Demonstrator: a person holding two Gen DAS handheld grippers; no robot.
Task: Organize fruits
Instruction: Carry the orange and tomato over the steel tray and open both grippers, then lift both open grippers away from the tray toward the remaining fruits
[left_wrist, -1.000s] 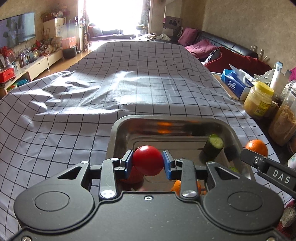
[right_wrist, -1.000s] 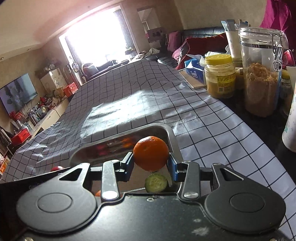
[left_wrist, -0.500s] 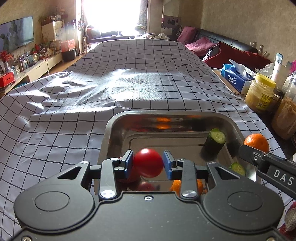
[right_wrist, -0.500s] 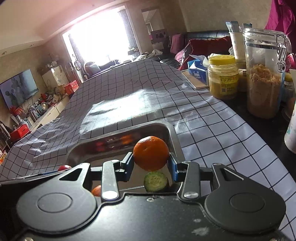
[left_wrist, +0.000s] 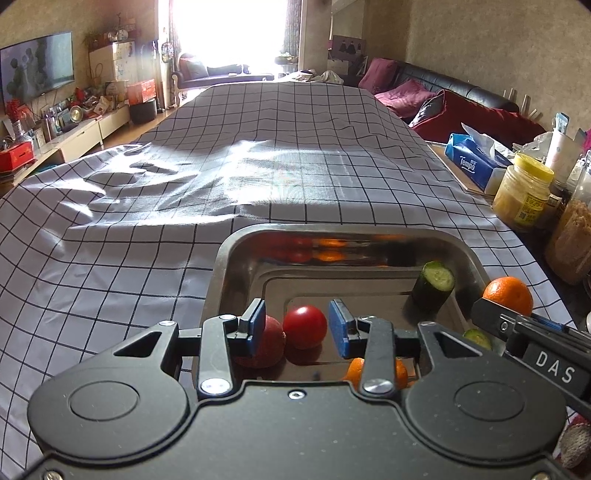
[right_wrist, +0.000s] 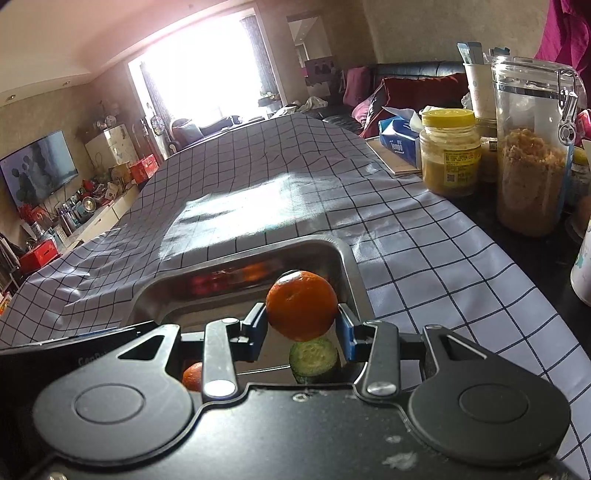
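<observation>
Tomato (left_wrist: 305, 326) sits loose on the tray (left_wrist: 236, 258) floor between my left gripper (left_wrist: 297, 325) pads, just spread to drop it; my right gripper (right_wrist: 302, 328) clamps an orange (right_wrist: 301, 305) above the tray's right side, ready to drop.

Metal tray (left_wrist: 221, 266): shiny, rectangular, rounded corners, on the checked cloth.
Red tomato (left_wrist: 305, 326): round, glossy, resting on the tray floor.
Second red fruit (left_wrist: 267, 345): duller, just left of the tomato, touching it.
Cucumber piece (left_wrist: 433, 285): short, dark-skinned, tilted against the tray's right wall, cut face up.
Cucumber slice (right_wrist: 314, 356): pale cut face showing, in the tray.
Orange (right_wrist: 301, 310): round, dimpled, raised above the tray over the slice.
Another orange (left_wrist: 352, 371): partly hidden, near edge of tray.
</observation>
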